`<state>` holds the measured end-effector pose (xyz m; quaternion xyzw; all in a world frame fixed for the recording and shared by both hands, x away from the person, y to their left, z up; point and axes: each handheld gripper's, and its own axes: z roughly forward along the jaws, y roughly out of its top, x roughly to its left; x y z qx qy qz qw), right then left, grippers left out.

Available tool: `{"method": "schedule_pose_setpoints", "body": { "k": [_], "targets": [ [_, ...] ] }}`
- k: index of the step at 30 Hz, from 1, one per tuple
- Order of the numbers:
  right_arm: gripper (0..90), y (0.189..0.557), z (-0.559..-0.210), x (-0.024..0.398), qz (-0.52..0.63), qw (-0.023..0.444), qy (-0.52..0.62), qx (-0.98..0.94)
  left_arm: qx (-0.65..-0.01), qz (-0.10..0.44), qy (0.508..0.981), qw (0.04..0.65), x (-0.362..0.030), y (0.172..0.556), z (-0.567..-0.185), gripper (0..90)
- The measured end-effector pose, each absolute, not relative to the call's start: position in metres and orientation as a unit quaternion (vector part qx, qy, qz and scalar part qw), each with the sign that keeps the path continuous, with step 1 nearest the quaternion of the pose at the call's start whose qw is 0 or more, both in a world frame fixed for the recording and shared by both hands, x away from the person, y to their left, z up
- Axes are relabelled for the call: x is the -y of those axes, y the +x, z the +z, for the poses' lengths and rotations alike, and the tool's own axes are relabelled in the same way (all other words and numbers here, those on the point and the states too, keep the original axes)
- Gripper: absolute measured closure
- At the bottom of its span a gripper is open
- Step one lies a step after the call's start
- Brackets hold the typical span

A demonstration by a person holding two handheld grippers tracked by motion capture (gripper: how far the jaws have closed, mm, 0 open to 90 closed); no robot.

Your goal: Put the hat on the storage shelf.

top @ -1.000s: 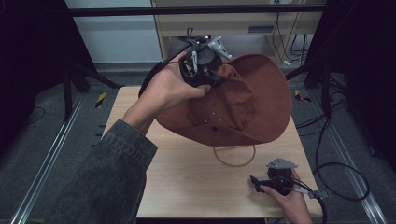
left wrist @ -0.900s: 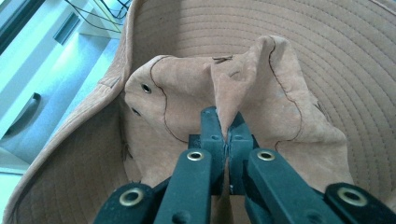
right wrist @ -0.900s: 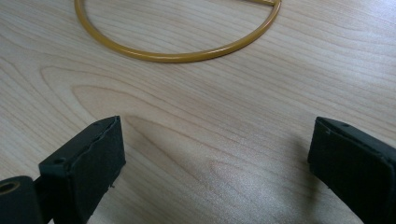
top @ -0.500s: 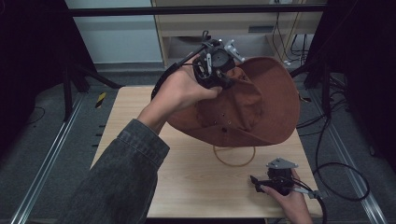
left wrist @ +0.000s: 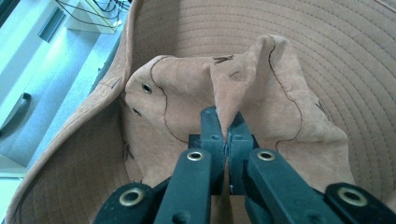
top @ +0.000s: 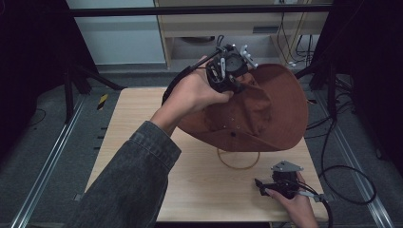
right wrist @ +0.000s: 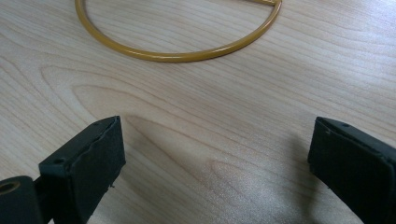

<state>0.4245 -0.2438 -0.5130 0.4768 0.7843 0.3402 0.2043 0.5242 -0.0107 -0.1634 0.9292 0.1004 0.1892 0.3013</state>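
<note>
A brown wide-brimmed hat (top: 266, 114) hangs above the far right of the wooden table (top: 142, 142). My left gripper (top: 235, 83) is shut on a fold of the hat's crown (left wrist: 224, 93), seen up close between its jaws (left wrist: 225, 135). Under the hat, a yellow metal ring (top: 237, 159) lies flat on the table, part of it hidden by the brim. My right gripper (top: 266, 185) rests low at the table's near right corner, open and holding nothing, with the ring (right wrist: 177, 51) just ahead of its fingers.
A pale cabinet with a shelf (top: 209, 28) stands beyond the table's far edge. Black stands (top: 71, 76) and cables (top: 342, 171) lie on the floor at both sides. Bare tabletop stretches across the left half.
My left gripper has carried the hat further right and away from me. The right gripper has stayed in place.
</note>
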Motion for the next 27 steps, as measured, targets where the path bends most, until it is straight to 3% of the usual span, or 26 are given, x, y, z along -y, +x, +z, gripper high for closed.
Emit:
{"method": "schedule_pose_setpoints", "body": {
  "k": [27],
  "targets": [
    [4.1,0.425,-0.513,0.244,0.340,0.204,0.476,-0.785,-0.100,0.186,0.938,0.274,0.025,0.531,-0.176,88.5]
  ]
}}
